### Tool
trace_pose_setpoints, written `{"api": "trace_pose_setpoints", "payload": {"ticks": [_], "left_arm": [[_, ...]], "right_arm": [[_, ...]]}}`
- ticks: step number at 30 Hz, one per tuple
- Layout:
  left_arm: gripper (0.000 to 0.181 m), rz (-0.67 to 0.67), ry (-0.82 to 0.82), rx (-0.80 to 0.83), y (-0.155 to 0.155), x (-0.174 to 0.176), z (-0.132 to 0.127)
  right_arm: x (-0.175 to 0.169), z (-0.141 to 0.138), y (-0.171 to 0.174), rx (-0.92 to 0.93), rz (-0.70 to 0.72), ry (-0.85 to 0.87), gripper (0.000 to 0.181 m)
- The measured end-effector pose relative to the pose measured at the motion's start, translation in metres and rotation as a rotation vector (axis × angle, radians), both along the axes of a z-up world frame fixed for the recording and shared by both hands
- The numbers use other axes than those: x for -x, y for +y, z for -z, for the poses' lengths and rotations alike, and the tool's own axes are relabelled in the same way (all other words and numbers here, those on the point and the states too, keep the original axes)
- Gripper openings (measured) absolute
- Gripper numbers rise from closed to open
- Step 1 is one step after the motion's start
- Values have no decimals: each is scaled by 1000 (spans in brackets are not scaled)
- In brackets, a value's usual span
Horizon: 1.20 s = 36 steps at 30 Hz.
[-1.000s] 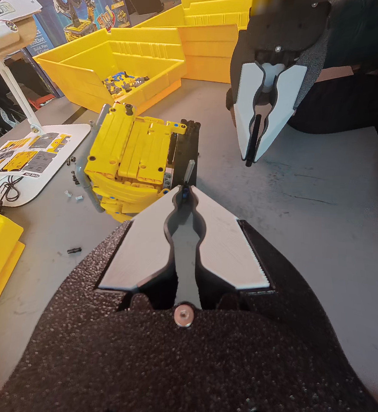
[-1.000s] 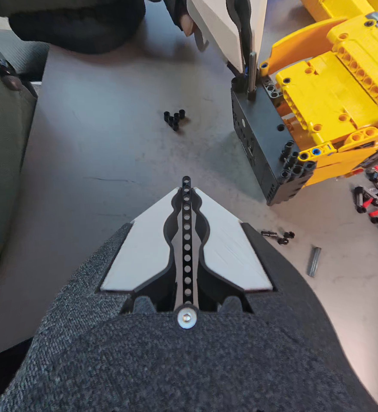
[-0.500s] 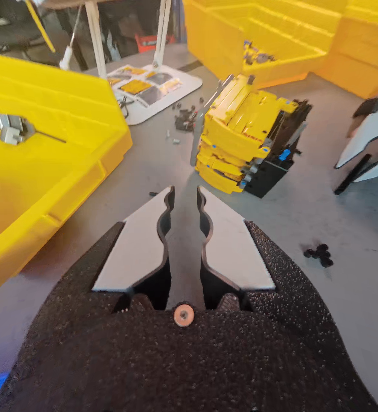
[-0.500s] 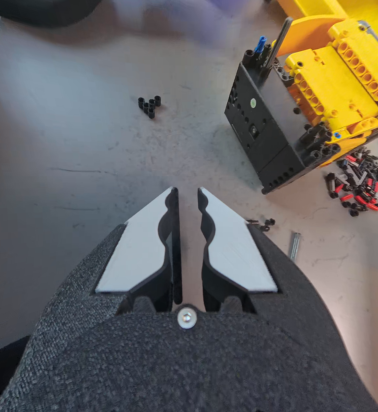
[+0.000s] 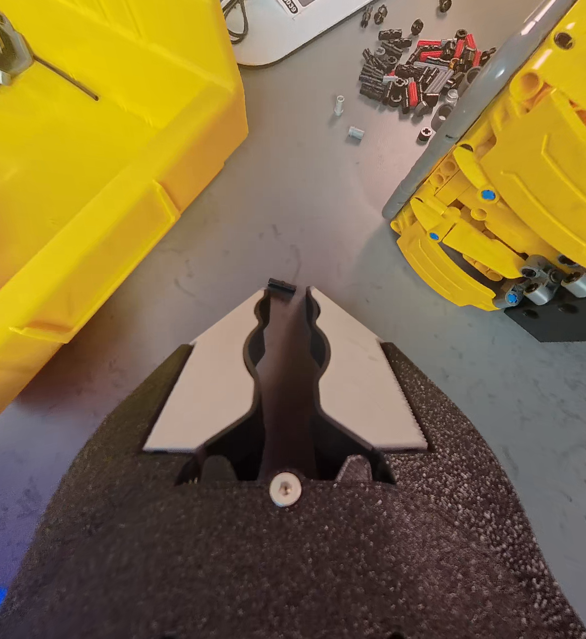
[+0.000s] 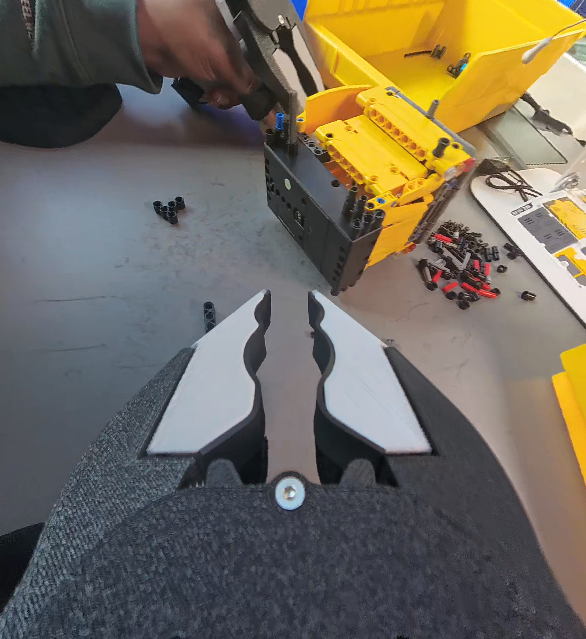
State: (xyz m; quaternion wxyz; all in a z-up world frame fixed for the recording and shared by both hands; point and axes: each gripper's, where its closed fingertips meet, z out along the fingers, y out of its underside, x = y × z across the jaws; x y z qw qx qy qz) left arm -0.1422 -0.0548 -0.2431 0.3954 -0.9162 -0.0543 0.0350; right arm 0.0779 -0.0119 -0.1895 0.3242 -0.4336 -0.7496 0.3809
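Note:
My left gripper (image 5: 286,294) is open and low over the grey table. A small black pin (image 5: 281,288) lies on the table right at its tips, not gripped. The yellow and black brick model (image 5: 527,173) stands to its right. My right gripper (image 6: 289,297) is open and empty. A short black beam (image 6: 208,316) lies on the table beside its left finger, partly hidden by it. The model (image 6: 381,155) stands ahead and to the right. A hand (image 6: 194,52) holds the left gripper just behind the model.
A big yellow bin (image 5: 77,155) stands close on the left. A pile of small black, red and grey pins (image 5: 419,69) lies by the model, also in the right wrist view (image 6: 457,266). A black connector cluster (image 6: 168,207), an instruction sheet (image 6: 561,235) and yellow bins (image 6: 492,86) surround it. Left tips to right tips: about 25 cm.
Both grippers opened. The left let go of the grey axle on the model and moved left and down to the black pin. The right released the black beam and pulled back.

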Motion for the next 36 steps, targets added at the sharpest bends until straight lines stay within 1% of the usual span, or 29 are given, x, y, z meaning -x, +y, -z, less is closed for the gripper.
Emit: {"api": "trace_pose_setpoints", "payload": {"ticks": [1,3,7,12,14,16,18,19,22,23,24,25,26,30,31,33,34,36], "left_arm": [[10,3,8,1,0,0,0],[0,17,32,6,0,-1,0],[0,60,82,23,-2,-3,0],[0,115,49,1,-9,-12,-2],[0,98,65,-13,-11,-7,-5],[0,78,73,-29,-7,-2,-7],[25,51,80,-17,1,5,-4],[26,39,87,-9,5,8,-3],[24,2,76,-1,15,16,-2],[20,1,52,2,18,16,-1],[12,11,16,3,21,14,0],[8,12,-5,8,21,13,0],[5,8,0,16,21,15,0],[3,47,59,43,17,12,0],[3,80,56,39,15,6,-2],[3,174,33,-17,10,-15,-17],[3,201,23,-41,5,-24,-27],[3,327,-40,-146,-6,-55,-56]], "right_arm": [[0,-2,6,11,18,10,21],[-1,-5,18,12,58,20,21],[-3,-6,36,11,115,36,21],[-4,1,44,34,136,33,21],[-3,4,45,35,136,27,21],[-2,6,44,52,129,25,21],[0,8,41,66,118,19,21],[0,9,39,64,113,17,21],[-1,11,35,46,99,15,21],[-1,12,34,42,97,12,21],[-1,13,34,39,97,9,21],[-2,13,34,37,96,7,21],[-2,13,34,37,96,7,21],[-3,14,32,44,90,9,21],[-3,13,30,46,83,13,21],[-3,8,27,37,72,32,21],[-4,6,25,26,68,41,21],[-3,1,23,8,57,51,24]]}}
